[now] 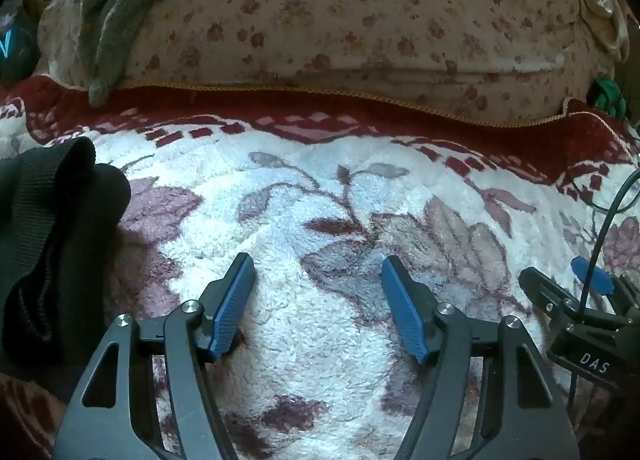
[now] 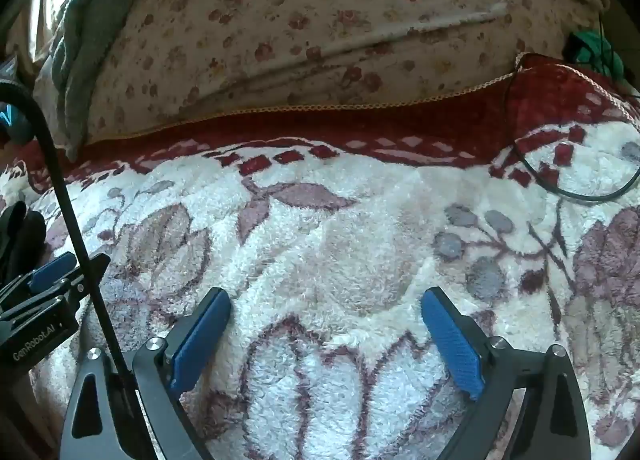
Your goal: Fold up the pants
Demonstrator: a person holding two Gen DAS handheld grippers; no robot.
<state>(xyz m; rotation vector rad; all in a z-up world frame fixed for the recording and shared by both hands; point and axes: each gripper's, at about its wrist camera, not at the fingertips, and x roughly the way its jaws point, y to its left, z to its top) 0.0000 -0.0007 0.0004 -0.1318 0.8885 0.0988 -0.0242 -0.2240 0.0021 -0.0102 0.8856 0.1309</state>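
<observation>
Left tongs [image 1: 318, 280]: spread wide, nothing between the blue pads [image 1: 234, 302]; angled down over the blanket, clear of the black fabric.
Right tongs [image 2: 326, 316]: spread wide, nothing between the blue pads [image 2: 452, 344]; angled down over the blanket.
Relative position: side by side, near each other; right tongs visible at the right edge of the left wrist view, left tongs visible at the left edge of the right wrist view.
Pants [image 1: 52, 244]: black fabric, bunched in a heap on the blanket at the left edge of the left wrist view, ribbed band visible; beside the left tongs, not touched by either pad. Only a small dark portion visible at the far left of the right wrist view [image 2: 20, 236].
Blanket [image 1: 320, 199]: fluffy, white with mauve leaf and flower pattern, dark red border along the far side; covers the bed under both tongs.
Floral cushion [image 1: 360, 19]: cream with small red flowers, behind the red border.
Grey-green cloth [image 1: 116, 7]: draped over the left part of the floral cushion, end hanging down to the red border.
Black cable [image 2: 80, 227]: runs across the left part of the right wrist view, in front of the left tongs.
Second cable [image 2: 580, 191]: looped on the blanket at far right.
Green item [image 2: 596, 51]: at the right end of the cushion, too partial to identify.
</observation>
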